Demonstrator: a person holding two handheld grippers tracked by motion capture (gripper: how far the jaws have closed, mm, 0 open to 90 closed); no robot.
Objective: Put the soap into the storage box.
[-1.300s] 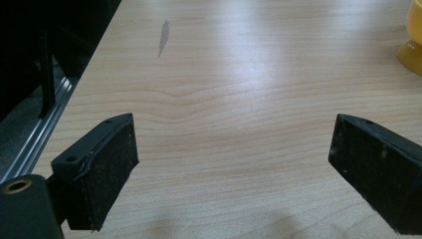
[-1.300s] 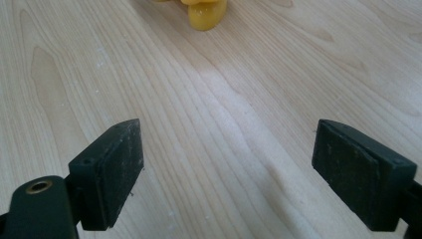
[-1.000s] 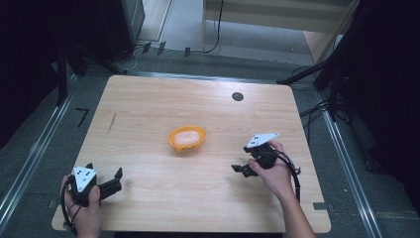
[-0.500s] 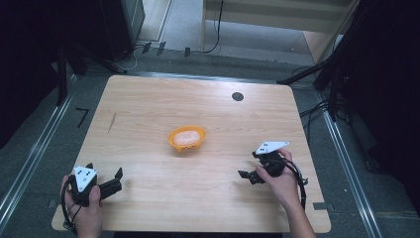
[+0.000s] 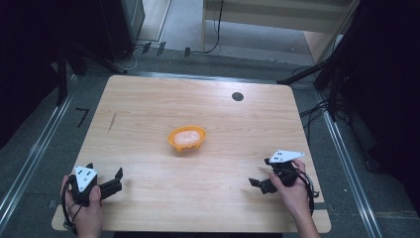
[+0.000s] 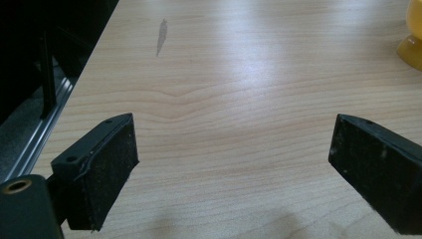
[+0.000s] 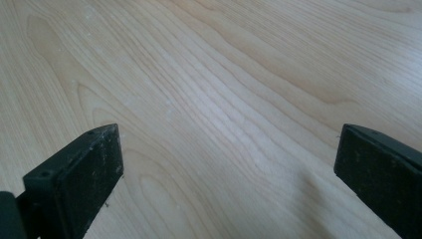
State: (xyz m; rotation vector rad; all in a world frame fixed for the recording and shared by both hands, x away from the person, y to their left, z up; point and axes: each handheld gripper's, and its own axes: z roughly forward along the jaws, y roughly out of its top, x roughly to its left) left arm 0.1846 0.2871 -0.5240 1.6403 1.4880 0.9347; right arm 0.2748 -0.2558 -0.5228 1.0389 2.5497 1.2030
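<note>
Resting low near the table's bottom corners, both grippers, left and right, gape wide and empty; a careless reach could tip the orange bowl mid-frame.

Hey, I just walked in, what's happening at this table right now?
A person sits at a wooden table with a two-jaw gripper in each hand. The left gripper rests near the table's front left corner, the right gripper near the front right, both with jaws spread and nothing between them. An orange bowl with something pale in it sits alone mid-table, clear of both grippers. Nothing is being handled at this moment.
</note>
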